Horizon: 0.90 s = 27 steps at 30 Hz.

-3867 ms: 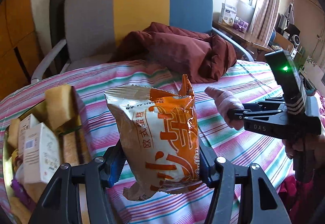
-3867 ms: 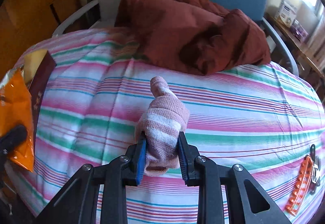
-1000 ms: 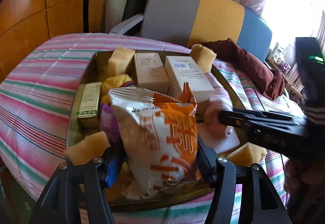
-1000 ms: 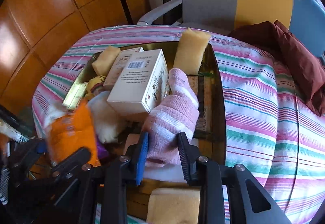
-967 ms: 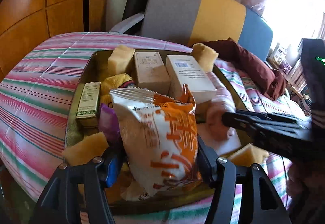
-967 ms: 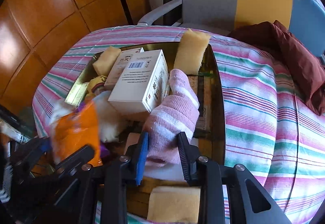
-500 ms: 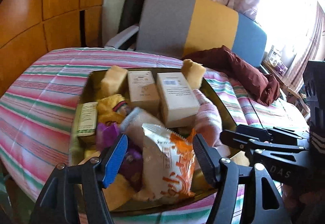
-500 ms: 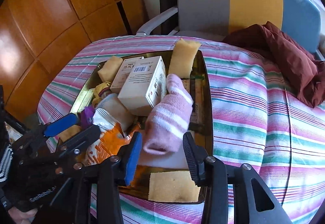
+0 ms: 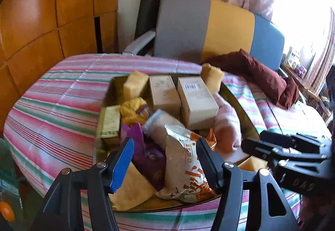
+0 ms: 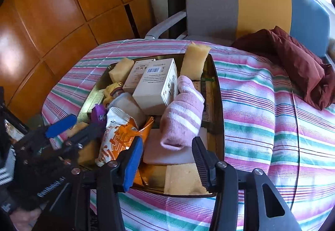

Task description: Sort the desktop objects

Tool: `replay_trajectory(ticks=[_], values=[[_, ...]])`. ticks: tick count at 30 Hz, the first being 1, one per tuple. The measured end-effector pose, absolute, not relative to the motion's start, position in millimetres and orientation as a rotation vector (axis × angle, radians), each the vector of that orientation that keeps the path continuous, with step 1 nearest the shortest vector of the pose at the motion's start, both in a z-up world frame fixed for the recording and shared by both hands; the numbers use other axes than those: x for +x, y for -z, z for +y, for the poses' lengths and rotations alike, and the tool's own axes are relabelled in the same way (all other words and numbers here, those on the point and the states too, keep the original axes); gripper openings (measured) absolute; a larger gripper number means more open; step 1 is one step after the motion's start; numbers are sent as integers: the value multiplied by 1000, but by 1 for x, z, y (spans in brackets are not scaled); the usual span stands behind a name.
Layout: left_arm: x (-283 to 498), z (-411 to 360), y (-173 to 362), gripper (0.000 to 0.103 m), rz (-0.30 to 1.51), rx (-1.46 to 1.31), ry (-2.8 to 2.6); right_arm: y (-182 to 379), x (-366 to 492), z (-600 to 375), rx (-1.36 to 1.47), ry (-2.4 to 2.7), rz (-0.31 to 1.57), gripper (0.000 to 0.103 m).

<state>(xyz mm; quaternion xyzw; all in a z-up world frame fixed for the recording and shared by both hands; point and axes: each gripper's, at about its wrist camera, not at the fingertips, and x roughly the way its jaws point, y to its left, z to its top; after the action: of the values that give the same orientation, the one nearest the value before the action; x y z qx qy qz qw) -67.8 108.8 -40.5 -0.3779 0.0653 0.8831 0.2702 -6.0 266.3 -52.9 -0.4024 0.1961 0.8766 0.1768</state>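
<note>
Striped cloth carries a full tray (image 10: pixel 217 93). Both grippers gape: the left gripper (image 9: pixel 165 151) around the orange snack bag (image 9: pixel 184 168), the right gripper (image 10: pixel 167 151) just behind the pink sock (image 10: pixel 184 113). Lower tray contents are buried.

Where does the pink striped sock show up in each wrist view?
Left wrist: pink striped sock lies right of centre in the tray, against the white box.
Right wrist: sock sits at centre, just beyond the open jaws of the right gripper.
Shared landmark: the white box with the barcode label, touching the sock.
</note>
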Motion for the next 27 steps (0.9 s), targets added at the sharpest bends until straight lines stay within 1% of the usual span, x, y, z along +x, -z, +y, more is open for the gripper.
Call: replay_trajectory(ticks=[2, 5, 9, 15, 20, 25, 27], values=[[-63, 103, 33, 64, 181, -997, -2401, 50, -5, 260, -1133, -2482, 513, 54], [-58, 96, 24, 70, 190, -978, -2430, 47, -4, 253, -1125, -2481, 465, 59], [-55, 89, 15, 75, 187, -964, -2473, 46, -4, 245, -1117, -2474, 421, 61], [-52, 82, 6, 76, 189, -959, -2540, 45, -4, 235, -1106, -2470, 383, 68], [-45, 81, -1, 76, 234, -925, -2605, 44, -6, 226, -1110, -2481, 356, 69], [-42, 76, -7, 76, 197, -896, -2621, 41, -6, 218, -1104, -2475, 316, 70], [-43, 76, -9, 76, 189, -903, -2623, 39, -6, 217, -1092, -2466, 299, 74]])
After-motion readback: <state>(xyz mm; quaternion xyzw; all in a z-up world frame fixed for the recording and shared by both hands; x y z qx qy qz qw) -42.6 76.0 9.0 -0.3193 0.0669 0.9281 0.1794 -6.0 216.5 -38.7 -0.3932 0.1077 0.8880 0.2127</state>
